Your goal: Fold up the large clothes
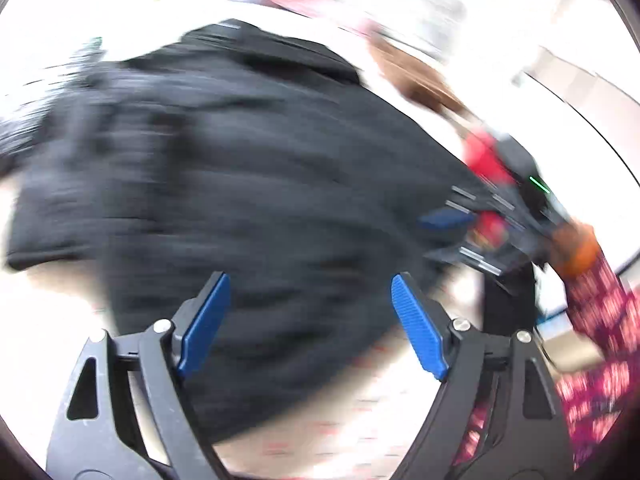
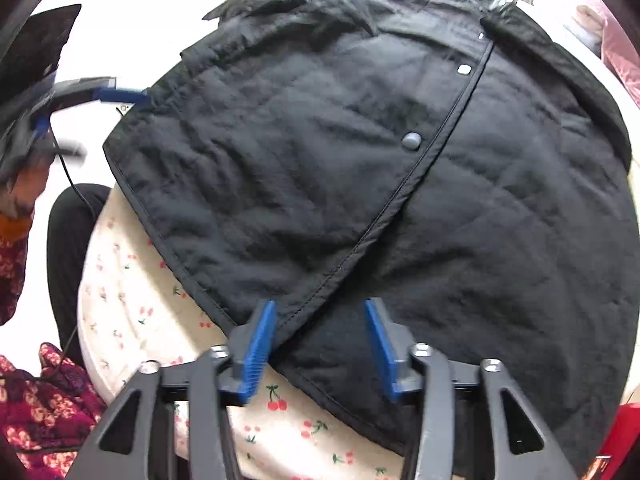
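Lying on cherry-print sheet (image 2: 132, 300): black jacket (image 2: 320, 160), both hand-held grippers open.

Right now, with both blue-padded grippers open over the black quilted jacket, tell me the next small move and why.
Probably lower the right gripper and close on the black quilted jacket hem corner between its pads: the front panel lies folded over, and both it and the left gripper hold nothing.

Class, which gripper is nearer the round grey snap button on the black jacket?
Right. The right gripper hangs open just below the snap button; the left gripper sits off the black jacket's far edge.
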### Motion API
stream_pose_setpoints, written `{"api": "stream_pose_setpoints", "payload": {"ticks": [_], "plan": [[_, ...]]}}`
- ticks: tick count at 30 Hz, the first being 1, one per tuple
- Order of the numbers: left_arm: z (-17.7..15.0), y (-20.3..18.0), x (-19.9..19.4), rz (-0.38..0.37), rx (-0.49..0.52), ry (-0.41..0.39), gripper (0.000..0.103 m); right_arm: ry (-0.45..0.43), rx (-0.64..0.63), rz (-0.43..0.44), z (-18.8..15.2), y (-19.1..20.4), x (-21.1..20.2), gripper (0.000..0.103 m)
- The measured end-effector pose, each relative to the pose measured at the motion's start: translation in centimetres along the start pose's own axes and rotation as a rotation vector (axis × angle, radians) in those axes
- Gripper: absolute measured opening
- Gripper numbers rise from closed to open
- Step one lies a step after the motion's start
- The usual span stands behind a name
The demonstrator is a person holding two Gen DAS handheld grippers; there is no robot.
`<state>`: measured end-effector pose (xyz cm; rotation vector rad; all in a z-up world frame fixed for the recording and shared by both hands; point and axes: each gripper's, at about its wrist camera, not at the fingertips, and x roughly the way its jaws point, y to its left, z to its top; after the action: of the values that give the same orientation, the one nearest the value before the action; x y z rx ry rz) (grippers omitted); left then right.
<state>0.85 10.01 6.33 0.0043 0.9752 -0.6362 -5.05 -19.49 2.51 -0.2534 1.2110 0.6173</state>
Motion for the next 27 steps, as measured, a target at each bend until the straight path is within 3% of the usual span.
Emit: {"api": "stream_pose_setpoints", "payload": {"ticks": [2, 6, 7, 11, 15, 17, 18, 19, 22, 27], "plan": [[0.3, 5.0, -1.5, 0.137, -0.147, -0.047, 0.087, -0.033, 0.008, -0.005, 0.7, -0.1, -1.1, 0.061], [0.1, 14.2, -2.0, 0.374, -0.417, -0.047, 0.087, -0.060, 0.007, -0.024, 2.2, 0.2, -1.3, 0.063], [-0.2, 16.2, -1.7, 0.400, -0.453, -0.042, 0.087, -0.061, 0.003, -0.027, 2.9, 0.4, -0.8, 0.063], [-1.0, 22.4, 0.6, 0.376, -0.625, -0.022, 0.087, -0.060, 0.004, -0.033, 3.9, 0.5, -0.3, 0.063], [-1.1, 25.2, 2.2, 0.354, -0.728, -0.058, 0.079, -0.047, 0.015, -0.039, 4.5, 0.5, 0.7, 0.063], [-1.2, 25.4, 2.2, 0.329, -0.742, -0.096, 0.052, -0.039, 0.025, -0.046, 4.7, 0.2, 1.1, 0.063], [-0.7, 25.2, 1.8, 0.375, -0.739, -0.123, 0.040, -0.035, 0.031, -0.045, 4.9, 0.1, 1.3, 0.063], [0.0, 24.8, 1.7, 0.396, -0.718, -0.144, 0.017, -0.031, 0.040, -0.044, 5.0, -0.1, 1.5, 0.063], [3.8, 22.0, -0.7, 0.536, -0.569, -0.215, 0.012, -0.022, 0.053, -0.050, 5.7, -0.5, 1.9, 0.063], [12.0, 19.1, -8.7, 0.781, -0.343, -0.424, 0.008, -0.037, 0.057, -0.076, 7.4, -1.3, 1.5, 0.063]]}}
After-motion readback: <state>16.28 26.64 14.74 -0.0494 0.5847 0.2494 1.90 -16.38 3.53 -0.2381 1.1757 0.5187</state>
